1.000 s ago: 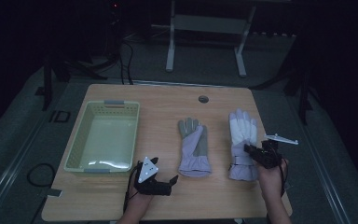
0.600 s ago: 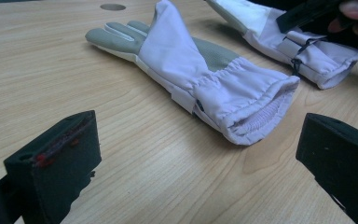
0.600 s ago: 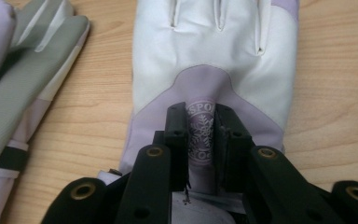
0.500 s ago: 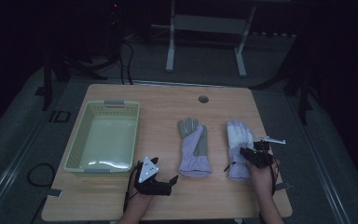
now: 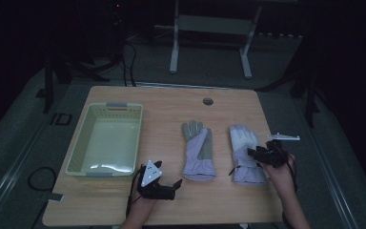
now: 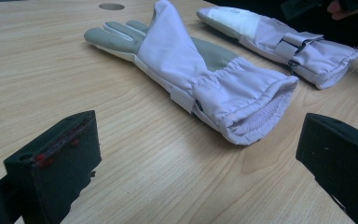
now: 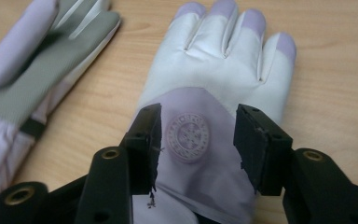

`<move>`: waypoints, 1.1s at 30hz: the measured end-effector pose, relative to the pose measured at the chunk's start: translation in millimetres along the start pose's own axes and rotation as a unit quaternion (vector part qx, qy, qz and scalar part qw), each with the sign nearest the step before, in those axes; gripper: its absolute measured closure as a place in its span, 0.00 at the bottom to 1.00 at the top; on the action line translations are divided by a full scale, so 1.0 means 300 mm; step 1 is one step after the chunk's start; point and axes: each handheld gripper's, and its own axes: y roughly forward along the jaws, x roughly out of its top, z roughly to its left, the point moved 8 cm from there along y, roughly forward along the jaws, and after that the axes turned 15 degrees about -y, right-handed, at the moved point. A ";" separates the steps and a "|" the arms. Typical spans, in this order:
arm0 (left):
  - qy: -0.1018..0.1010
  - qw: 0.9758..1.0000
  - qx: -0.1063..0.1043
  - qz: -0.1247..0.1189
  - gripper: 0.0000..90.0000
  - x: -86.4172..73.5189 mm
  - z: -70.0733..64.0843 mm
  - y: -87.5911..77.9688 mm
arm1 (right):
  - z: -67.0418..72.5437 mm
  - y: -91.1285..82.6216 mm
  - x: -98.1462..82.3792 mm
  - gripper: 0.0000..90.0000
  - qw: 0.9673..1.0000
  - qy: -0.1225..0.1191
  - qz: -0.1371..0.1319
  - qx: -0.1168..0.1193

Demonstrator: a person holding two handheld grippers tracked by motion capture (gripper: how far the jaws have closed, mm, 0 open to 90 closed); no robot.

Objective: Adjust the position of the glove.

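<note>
left claw (image 5: pixel 177 182) open, right claw (image 7: pixel 196 140) opening

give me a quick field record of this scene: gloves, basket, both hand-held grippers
surface: wooden table
right glove: back side up, flat, fingers pointing away from the person
left glove: grey palm side up, beside the right glove, apart from it
basket: pale green, at table left, nothing in it
right hand-held gripper: over the right glove's back, jaws just opened, straddling its round emblem, not pinching
left hand-held gripper: resting on the table near the left glove's cuff, jaws open, holding nothing
</note>
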 end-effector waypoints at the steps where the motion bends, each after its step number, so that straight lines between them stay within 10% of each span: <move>1: 0.000 1.000 0.000 0.000 0.00 0.000 0.000 0.000 | -0.002 -0.006 -0.001 0.53 1.000 -0.011 0.000 0.005; 10: -0.002 1.000 -0.001 0.002 0.00 0.000 0.000 0.001 | 0.001 0.010 -0.009 0.51 0.993 -0.102 0.037 0.035; 17: -0.002 1.000 -0.001 0.003 0.00 -0.001 0.000 0.002 | -0.011 0.079 -0.056 0.51 0.994 -0.084 0.056 0.047; 22: -0.001 1.000 -0.001 0.003 0.00 -0.001 0.000 0.002 | -0.004 0.098 -0.075 0.69 0.992 -0.080 0.048 0.083; 33: 0.000 1.000 -0.001 0.006 0.00 -0.001 0.000 0.002 | 0.013 0.095 -0.080 0.83 0.994 -0.070 0.037 0.069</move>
